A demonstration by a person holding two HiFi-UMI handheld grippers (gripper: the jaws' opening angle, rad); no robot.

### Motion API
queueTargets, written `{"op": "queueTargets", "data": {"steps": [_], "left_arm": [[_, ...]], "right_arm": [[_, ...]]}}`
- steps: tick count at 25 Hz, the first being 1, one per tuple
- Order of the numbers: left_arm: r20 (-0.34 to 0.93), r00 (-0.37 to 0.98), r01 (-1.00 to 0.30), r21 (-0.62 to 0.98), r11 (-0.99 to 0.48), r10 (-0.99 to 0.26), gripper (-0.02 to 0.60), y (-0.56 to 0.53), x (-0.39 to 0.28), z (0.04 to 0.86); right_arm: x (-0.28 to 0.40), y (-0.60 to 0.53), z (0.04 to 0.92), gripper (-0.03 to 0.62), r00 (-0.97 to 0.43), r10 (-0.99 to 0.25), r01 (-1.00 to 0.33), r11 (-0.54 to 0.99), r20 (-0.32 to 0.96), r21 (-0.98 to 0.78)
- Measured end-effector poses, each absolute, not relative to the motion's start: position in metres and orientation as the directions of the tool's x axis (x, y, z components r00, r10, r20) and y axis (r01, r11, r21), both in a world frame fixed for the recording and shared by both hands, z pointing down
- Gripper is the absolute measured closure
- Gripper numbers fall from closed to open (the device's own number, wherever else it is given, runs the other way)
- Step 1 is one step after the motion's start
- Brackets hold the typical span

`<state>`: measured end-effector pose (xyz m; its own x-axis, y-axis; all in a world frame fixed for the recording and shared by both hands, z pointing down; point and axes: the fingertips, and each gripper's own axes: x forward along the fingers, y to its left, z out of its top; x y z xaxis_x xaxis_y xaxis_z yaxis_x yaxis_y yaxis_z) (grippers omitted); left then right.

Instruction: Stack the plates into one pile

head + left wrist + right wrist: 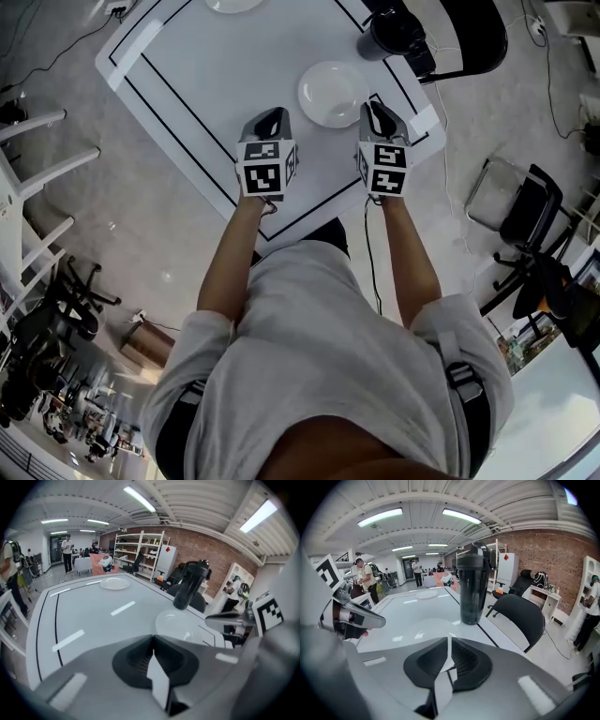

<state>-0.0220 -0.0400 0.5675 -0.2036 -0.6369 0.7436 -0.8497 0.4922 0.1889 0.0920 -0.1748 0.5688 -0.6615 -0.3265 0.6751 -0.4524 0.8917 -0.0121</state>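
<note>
A white plate (333, 94) (180, 623) lies on the white table (206, 84), just ahead of and between my two grippers. Another white plate (232, 4) (115, 583) (427, 594) sits at the table's far side. My left gripper (270, 120) (152, 637) hovers left of the near plate with its jaws shut and nothing in them. To the plate's right is my right gripper (377, 112) (449, 639); its jaw tips meet and hold nothing. Neither gripper touches a plate.
A tall dark tumbler (392, 33) (190, 590) (472, 590) stands near the table's right edge, beyond the near plate. A black chair (478, 37) (518, 616) is beside that edge. A second chair (525, 216) and a white rack (28, 187) stand on the floor.
</note>
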Motion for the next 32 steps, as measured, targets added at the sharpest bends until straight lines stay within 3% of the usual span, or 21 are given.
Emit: {"op": "queueTargets", "data": {"steps": [2,12,23,32], "left_arm": [[0.705,-0.194,-0.877,0.187,0.442,-0.683,0.578,-0.024,-0.022,0.554],[0.572,-0.091,-0.961,0.164,0.223,-0.815,0.578,0.079,-0.045,0.481],[0.470,-0.155,-0.953,0.162,0.258,-0.869,0.580,0.104,-0.054,0.397],[0.479,-0.149,-0.967,0.112,0.229,-0.865,0.578,0.083,-0.047,0.374]], "right_arm": [[0.084,-0.142,0.552,0.592,-0.694,-0.333,-0.450,0.893,0.638,-0.024],[0.050,0.002,0.453,0.594,-0.721,-0.501,-0.587,0.809,0.479,-0.037],[0.023,0.041,0.339,0.594,-0.820,-0.483,-0.529,0.845,0.307,-0.083],[0.030,0.024,0.326,0.594,-0.822,-0.469,-0.533,0.833,0.322,-0.147]]}}
